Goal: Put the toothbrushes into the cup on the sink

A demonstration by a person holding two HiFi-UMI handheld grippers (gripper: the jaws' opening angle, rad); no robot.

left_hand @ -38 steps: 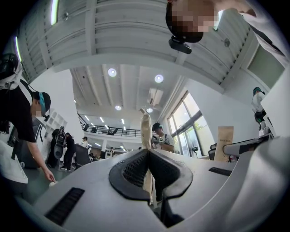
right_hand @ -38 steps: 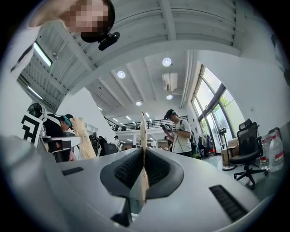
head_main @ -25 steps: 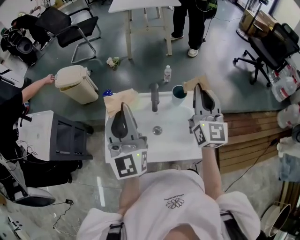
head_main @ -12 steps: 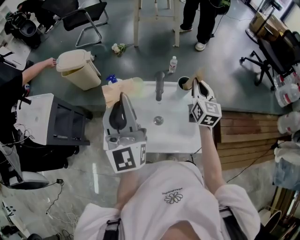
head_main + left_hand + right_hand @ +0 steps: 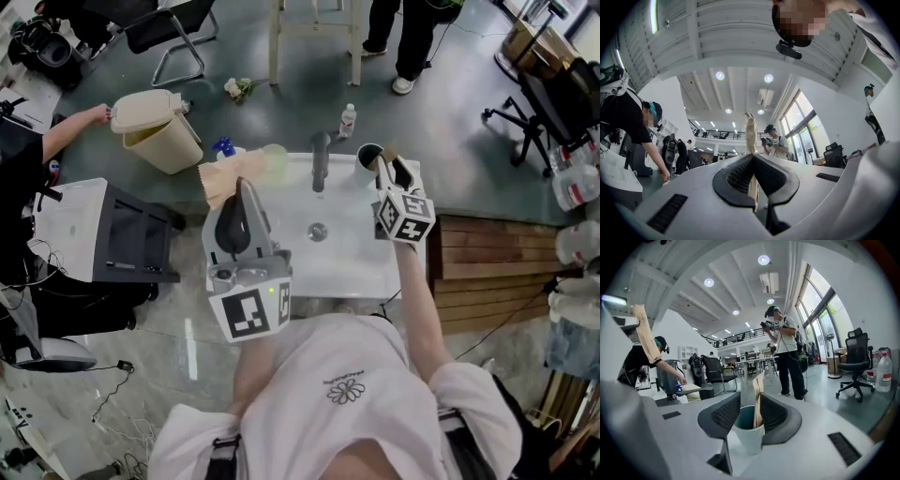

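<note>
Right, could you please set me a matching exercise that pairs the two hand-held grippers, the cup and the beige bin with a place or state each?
Things:
1. left hand-held gripper
2. right hand-held gripper
3. cup
4. beige bin

Places or states:
A. on the floor, off the sink's left side
B. jaws apart, at the cup
C. shut on a wrapped toothbrush
D. at the sink's back right corner, with the other toothbrush standing in it

Pairs: 1-C, 2-B, 3-D, 4-A

Glossy white sink (image 5: 349, 262), matt wood-like toothbrush (image 5: 757, 401), smooth cup (image 5: 749, 437).
</note>
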